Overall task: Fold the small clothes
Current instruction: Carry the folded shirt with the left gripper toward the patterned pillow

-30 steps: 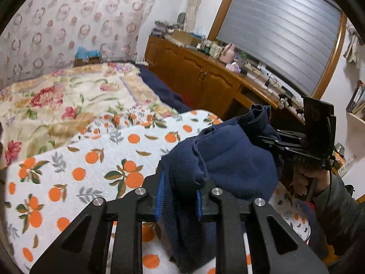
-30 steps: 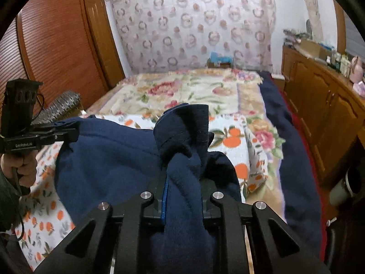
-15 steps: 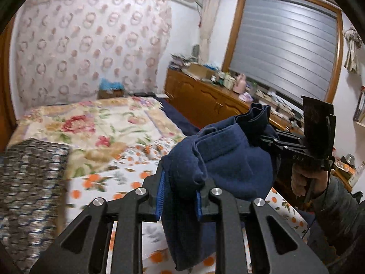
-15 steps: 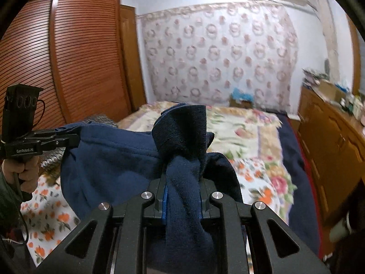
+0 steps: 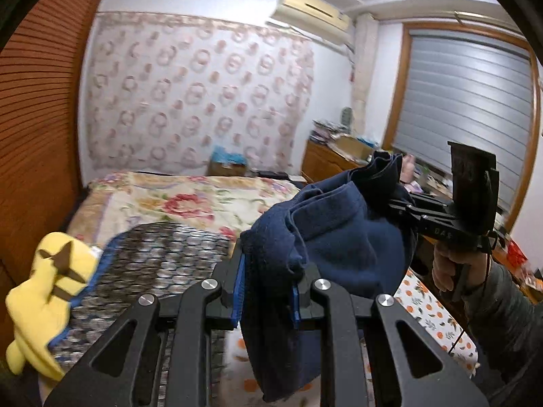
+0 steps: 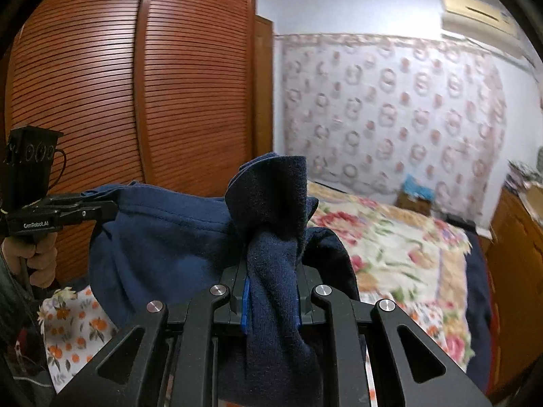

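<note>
1. We have the left gripper (image 5: 268, 291) clamped on one bunched edge of the navy blue garment (image 5: 339, 237), fabric pinched between its blue-padded fingers (image 5: 237, 291).
2. Our right gripper (image 6: 271, 302) is closed on the opposite edge, a twisted wad of cloth standing up out of the jaws.
3. The garment hangs in the air between the two grippers, slack and sagging, well above the bed (image 5: 190, 200).
4. In the left wrist view the right gripper sits across from us, held by the person's hand (image 5: 451, 271).
5. Below, the bed carries a floral quilt (image 6: 400, 247), an orange-print sheet (image 6: 68, 332) nearer us, and a dark blue blanket (image 6: 478, 291) along its far side.
6. A black-and-white patterned cloth (image 5: 163, 257) lies on the bed, with a yellow item (image 5: 44, 291) just beside it.
7. Around us: a slatted wooden wardrobe (image 6: 135, 95), a ring-patterned curtain (image 5: 197, 95), an air conditioner (image 5: 312, 13) high on the wall, a shuttered window (image 5: 465, 101), and a cluttered wooden cabinet (image 5: 329, 162).
</note>
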